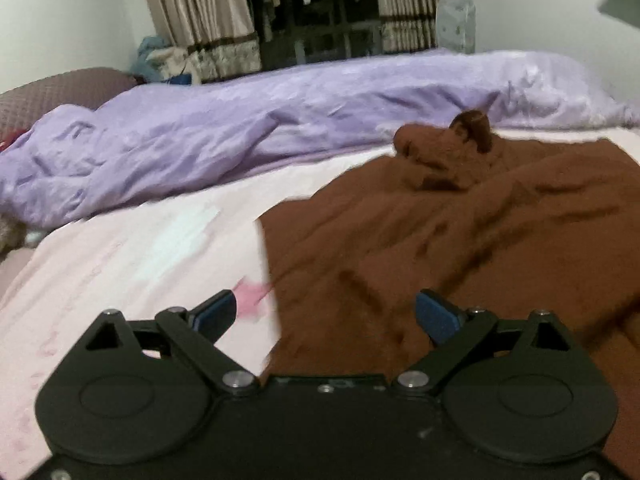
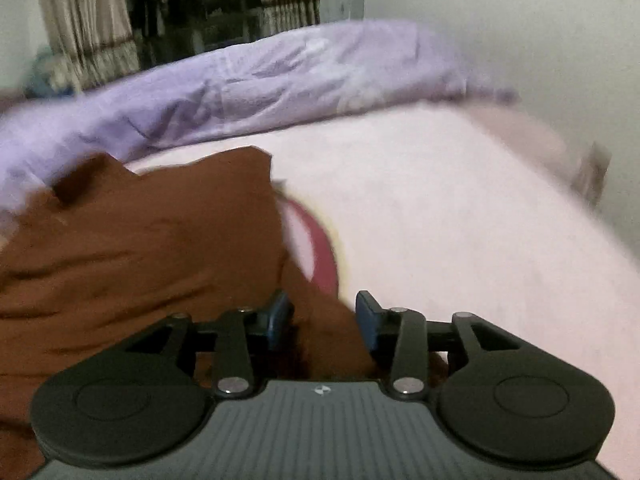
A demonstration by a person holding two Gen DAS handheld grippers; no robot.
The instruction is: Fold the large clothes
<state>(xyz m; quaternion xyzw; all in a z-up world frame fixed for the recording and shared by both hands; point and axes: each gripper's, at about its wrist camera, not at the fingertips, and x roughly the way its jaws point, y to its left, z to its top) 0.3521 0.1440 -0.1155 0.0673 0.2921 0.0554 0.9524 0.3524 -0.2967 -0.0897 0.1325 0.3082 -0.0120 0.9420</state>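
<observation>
one brown garment [image 1: 460, 240] on pink bed [image 1: 140, 248]

Bed with pale pink sheet [image 1: 120, 264]; crumpled lilac satin duvet [image 1: 240, 132] bunched along its far edge. Beige pleated curtains [image 1: 196, 8] flank a dark window [image 1: 316, 20]. Maroon quilted pillow [image 1: 60, 88] far left.

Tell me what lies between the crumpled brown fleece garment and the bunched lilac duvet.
In the left wrist view, a bare strip of pale pink bedsheet separates the brown fleece garment from the lilac duvet, narrowing toward the garment's far end.
</observation>
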